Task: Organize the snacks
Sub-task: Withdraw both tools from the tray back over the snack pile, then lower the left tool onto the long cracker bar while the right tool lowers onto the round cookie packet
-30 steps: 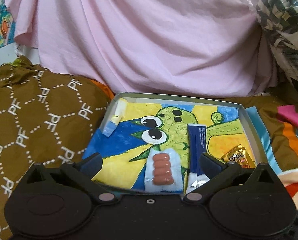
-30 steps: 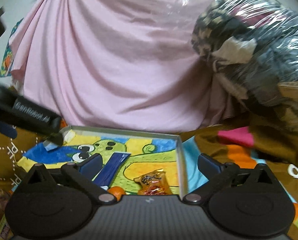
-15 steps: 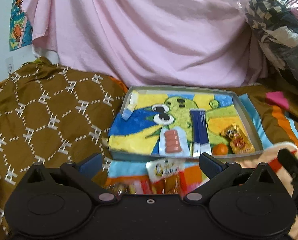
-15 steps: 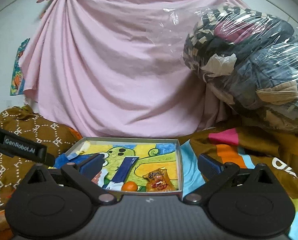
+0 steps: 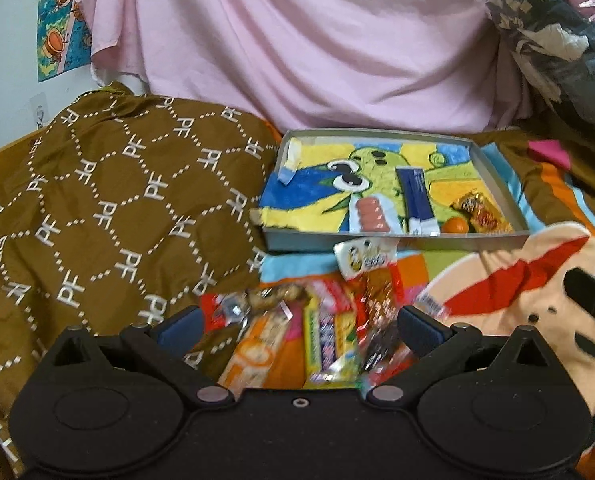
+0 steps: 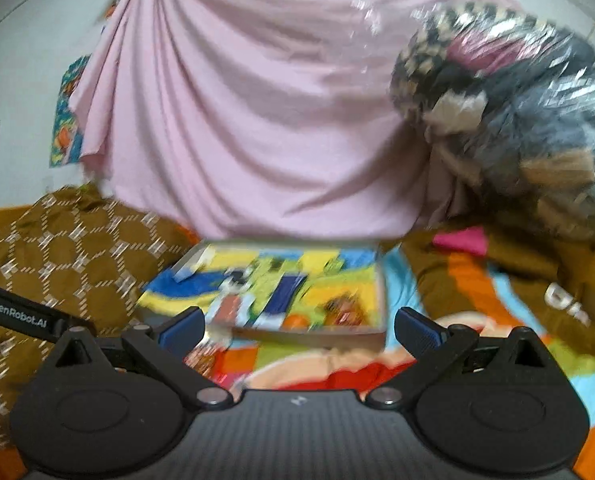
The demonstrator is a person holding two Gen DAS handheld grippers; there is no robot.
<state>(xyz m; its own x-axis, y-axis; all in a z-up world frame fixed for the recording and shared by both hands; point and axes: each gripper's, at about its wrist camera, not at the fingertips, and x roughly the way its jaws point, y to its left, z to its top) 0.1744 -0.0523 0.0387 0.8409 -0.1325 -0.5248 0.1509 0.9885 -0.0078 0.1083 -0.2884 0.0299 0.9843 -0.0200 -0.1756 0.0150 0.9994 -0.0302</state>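
Both your left gripper [image 5: 297, 330] and right gripper [image 6: 299, 328] are spread wide, empty. Pick one snack from the near pile [image 5: 321, 332], then lay it flat in the tray [image 5: 397, 240].

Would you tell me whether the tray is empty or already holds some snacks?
Partly filled: the tray holds a sausage pack, blue stick, orange and candy.

Left tool [image 5: 299, 330], jaws wide, above loose snack packets [image 5: 329, 336]; beyond them, a cartoon-lined tray [image 5: 393, 240].
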